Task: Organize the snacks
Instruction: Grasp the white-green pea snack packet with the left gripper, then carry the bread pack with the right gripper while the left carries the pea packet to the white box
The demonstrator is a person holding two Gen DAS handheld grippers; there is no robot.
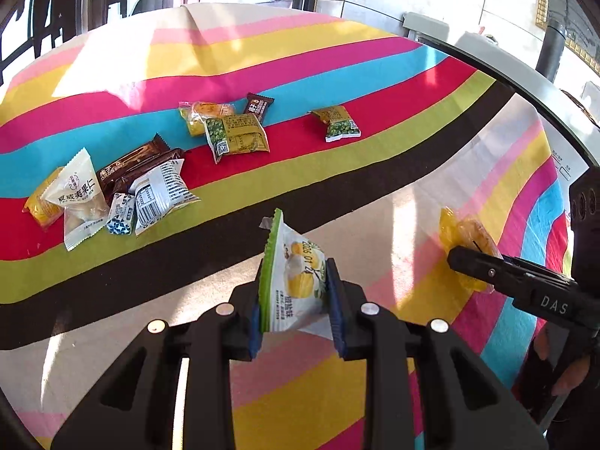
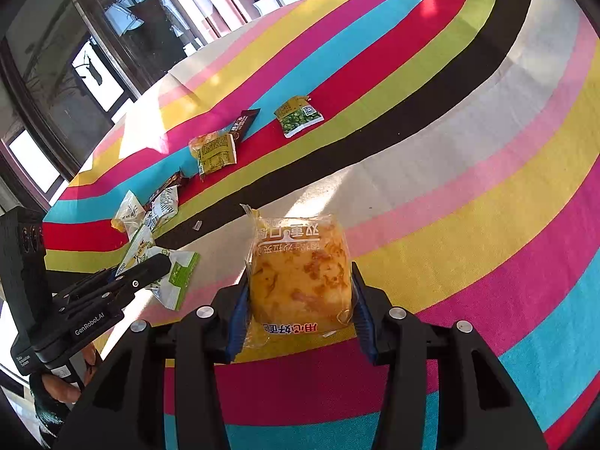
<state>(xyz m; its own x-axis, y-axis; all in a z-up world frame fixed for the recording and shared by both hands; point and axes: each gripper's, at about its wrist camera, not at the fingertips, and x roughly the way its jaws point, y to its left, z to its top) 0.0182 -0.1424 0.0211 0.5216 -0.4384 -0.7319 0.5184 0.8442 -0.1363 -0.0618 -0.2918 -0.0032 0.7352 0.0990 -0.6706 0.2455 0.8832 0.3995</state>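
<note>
With the left gripper [image 1: 296, 292] clamped on the green-edged packet [image 1: 294, 281] at lower centre and the right gripper [image 2: 300, 300] clamped on the yellow cake packet [image 2: 300, 277], carry each to matching snacks at upper left, releasing only after touchdown.

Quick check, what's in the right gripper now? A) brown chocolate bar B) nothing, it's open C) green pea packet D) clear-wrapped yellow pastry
D: in the right wrist view the right gripper is closed on the clear-wrapped yellow pastry, its blue pads pressing both sides; the left gripper holds a green-edged white packet.
</note>
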